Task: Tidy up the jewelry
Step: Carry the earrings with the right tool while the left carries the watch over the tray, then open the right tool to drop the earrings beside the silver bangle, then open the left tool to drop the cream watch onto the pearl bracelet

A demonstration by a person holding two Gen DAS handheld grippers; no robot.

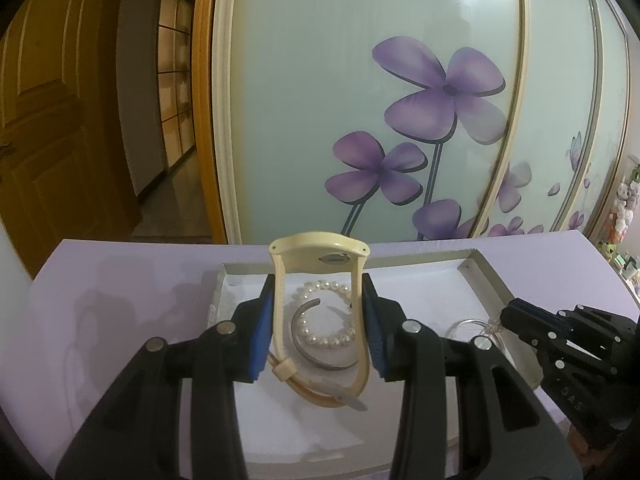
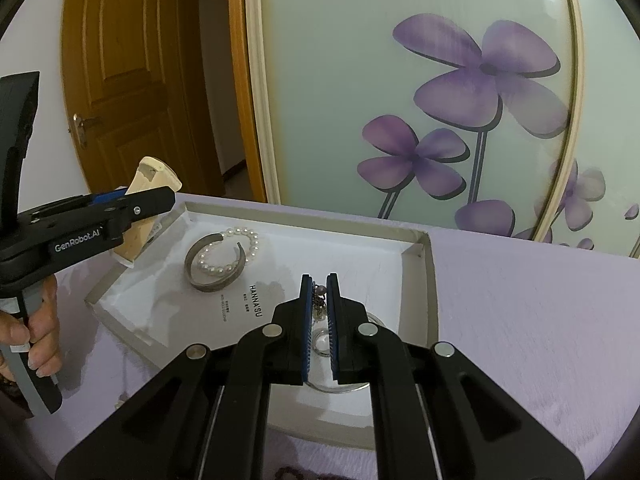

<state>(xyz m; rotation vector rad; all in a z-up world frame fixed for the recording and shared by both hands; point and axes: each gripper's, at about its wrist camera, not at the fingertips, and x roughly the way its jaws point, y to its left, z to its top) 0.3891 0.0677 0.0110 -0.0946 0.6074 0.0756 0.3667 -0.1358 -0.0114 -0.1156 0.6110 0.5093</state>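
My left gripper (image 1: 318, 280) is shut on a cream wristwatch (image 1: 320, 258), holding it by its strap above the left part of the white box lid (image 1: 476, 260). A pearl bracelet (image 1: 324, 342) and a grey open bangle (image 1: 304, 350) lie in the lid beneath it. My right gripper (image 2: 319, 278) is shut on a small chain with a bead (image 2: 320, 292), over a clear round dish (image 2: 340, 386) that holds a ring (image 2: 320, 344). The left gripper (image 2: 120, 208) with the watch (image 2: 154, 178) also shows in the right wrist view, left of the bangle (image 2: 200, 276) and pearls (image 2: 244, 236).
The lid (image 2: 420, 280) lies on a lilac tabletop (image 2: 520, 320). Behind stands a sliding glass door with purple flowers (image 2: 480, 80), and a wooden door (image 2: 120, 60) at left. The right gripper's body (image 1: 568, 344) is at the right of the left wrist view.
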